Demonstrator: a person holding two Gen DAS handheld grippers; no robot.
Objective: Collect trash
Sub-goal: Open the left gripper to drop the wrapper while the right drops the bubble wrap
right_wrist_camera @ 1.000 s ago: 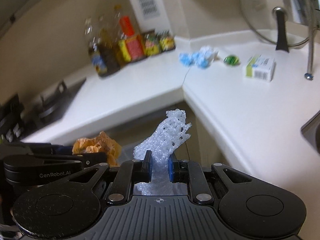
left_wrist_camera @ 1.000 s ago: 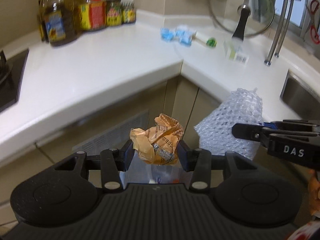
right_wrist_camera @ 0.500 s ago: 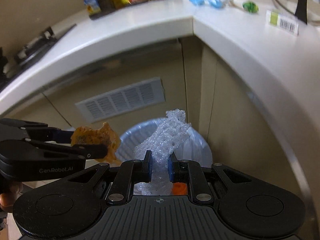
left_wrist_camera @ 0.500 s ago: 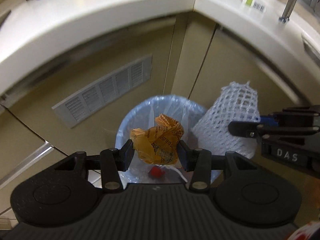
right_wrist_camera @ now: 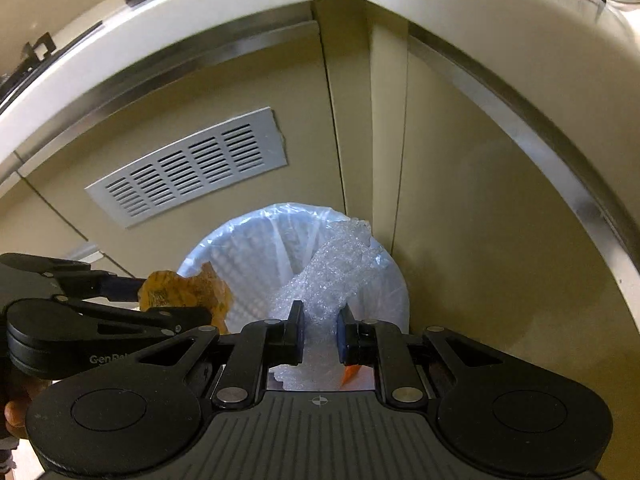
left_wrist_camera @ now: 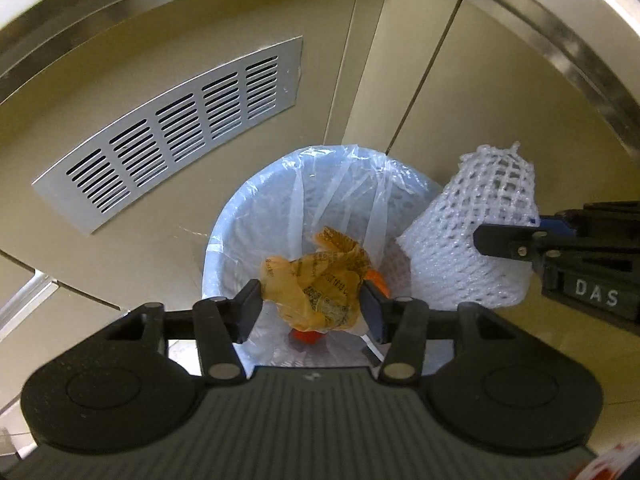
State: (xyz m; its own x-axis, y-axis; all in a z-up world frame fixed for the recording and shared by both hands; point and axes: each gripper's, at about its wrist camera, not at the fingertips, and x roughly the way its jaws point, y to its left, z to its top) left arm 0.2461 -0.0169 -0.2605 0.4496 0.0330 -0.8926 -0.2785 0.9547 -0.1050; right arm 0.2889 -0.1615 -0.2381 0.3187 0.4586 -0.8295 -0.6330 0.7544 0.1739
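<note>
Both grippers have tipped down off the countertop over the last second, so I now look almost straight into the trash bin [left_wrist_camera: 224,240], which stands on the floor in the corner where the cabinet fronts meet. My left gripper [left_wrist_camera: 311,308] is pitched steeply downward above the bin's opening, its fingers [left_wrist_camera: 249,307] closed on the crumpled orange wrapper [left_wrist_camera: 316,276]; the wrapper hangs over the middle of the bin's blue liner bag [left_wrist_camera: 320,172]. My right gripper [right_wrist_camera: 320,334] is tilted down the same way, just beside the left one, with its jaws at a narrow gap clamping the white foam net [right_wrist_camera: 328,276], which sticks up and forward from the fingers. From the left wrist camera the net [left_wrist_camera: 472,236] sits over the bin's right rim, partly past it. Some orange and red scraps [left_wrist_camera: 304,336] already lie at the bottom of the bin. A slotted vent grille [right_wrist_camera: 188,172] is set in the cabinet panel behind the bin, to the left, and the white countertop edge [right_wrist_camera: 200,4] curves above it.
</note>
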